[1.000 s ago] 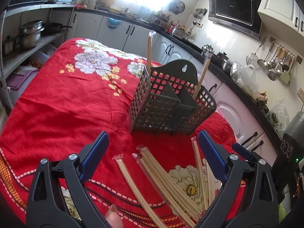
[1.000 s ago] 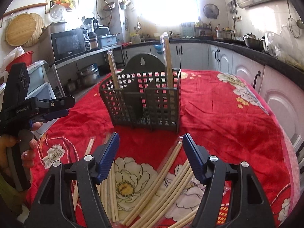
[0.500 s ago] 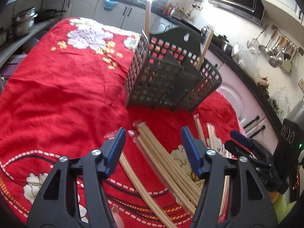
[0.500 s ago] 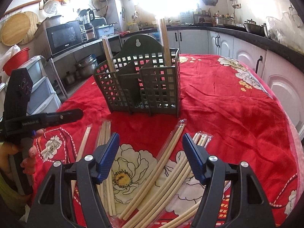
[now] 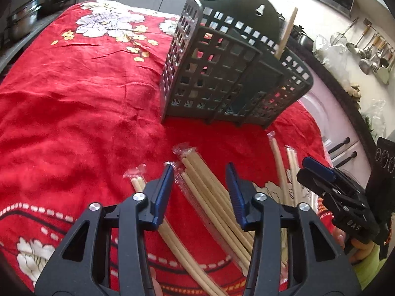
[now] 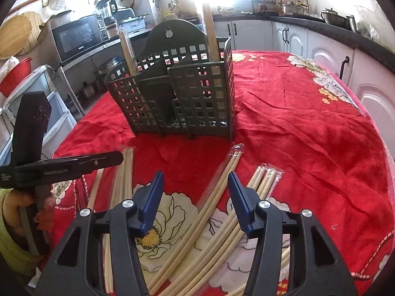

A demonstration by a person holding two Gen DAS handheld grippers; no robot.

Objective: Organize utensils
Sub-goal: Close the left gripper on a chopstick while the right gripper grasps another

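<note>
A dark grey perforated utensil holder (image 5: 229, 74) stands on the red flowered tablecloth (image 5: 74, 98); it also shows in the right wrist view (image 6: 182, 93), with two wrapped chopstick pairs (image 6: 211, 34) upright in it. Several plastic-wrapped chopstick pairs (image 5: 209, 197) lie flat in front of it, also in the right wrist view (image 6: 217, 197). My left gripper (image 5: 198, 192) is open, low over one wrapped pair, jaws on either side of it. My right gripper (image 6: 195, 197) is open and empty above another pair (image 6: 223, 175). Each gripper shows in the other's view: the right one (image 5: 318, 170), the left one (image 6: 74, 162).
Kitchen cabinets (image 6: 321, 56) and a dark counter run along the table's far and right sides. A microwave (image 6: 76, 37) and pots on shelves stand to the left. Hanging ladles (image 5: 370, 51) are on the wall.
My left gripper has dropped and moved forward over the chopsticks, its jaws narrower than before. The right gripper has come lower and closer to the holder, jaws also narrower.
</note>
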